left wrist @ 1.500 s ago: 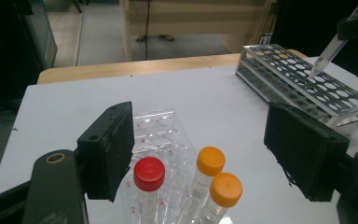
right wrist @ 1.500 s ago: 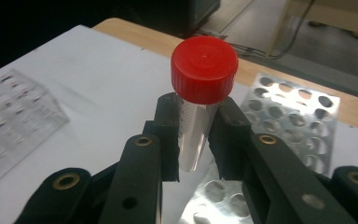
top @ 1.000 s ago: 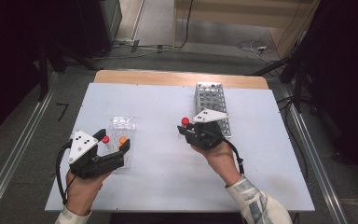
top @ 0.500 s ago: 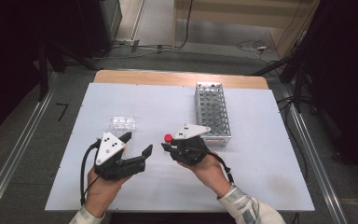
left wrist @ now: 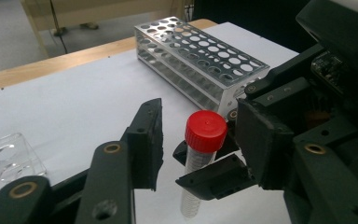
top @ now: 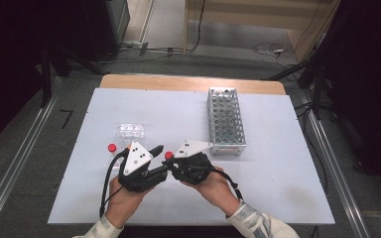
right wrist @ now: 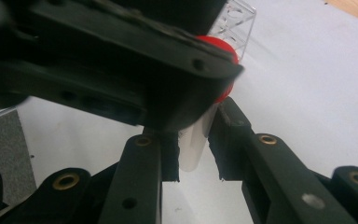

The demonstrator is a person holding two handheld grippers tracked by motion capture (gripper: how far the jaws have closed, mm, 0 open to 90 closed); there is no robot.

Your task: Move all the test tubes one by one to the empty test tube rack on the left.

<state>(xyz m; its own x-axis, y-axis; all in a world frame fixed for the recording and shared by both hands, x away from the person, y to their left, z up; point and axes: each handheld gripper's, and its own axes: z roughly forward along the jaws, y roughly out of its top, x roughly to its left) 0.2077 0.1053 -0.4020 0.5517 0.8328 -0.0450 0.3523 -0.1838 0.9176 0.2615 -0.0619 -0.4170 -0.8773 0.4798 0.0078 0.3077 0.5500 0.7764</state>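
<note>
A clear tube with a red cap [left wrist: 206,131] stands upright between the two grippers, just above the white table [top: 278,163]. My right gripper [right wrist: 196,150] is shut on the tube's clear body [right wrist: 192,140]. My left gripper [left wrist: 199,133] is open, its jaws standing either side of the red cap without touching it. In the high view the left gripper [top: 160,159] and right gripper [top: 171,164] meet tip to tip at the table's near middle, with the cap [top: 168,155] between them. In the right gripper view a left jaw crosses above and hides most of the cap [right wrist: 223,70].
A metal tube rack [top: 224,119] stands at the back right, its holes [left wrist: 200,51] unfilled. A clear plastic tray [top: 130,131] lies left of the grippers, with another red-capped tube [top: 111,148] beside it. Wood edge [top: 188,83] borders the far side.
The left gripper has moved right and the right gripper has come left and nearer with the tube. The left jaws now flank the tube's cap.
</note>
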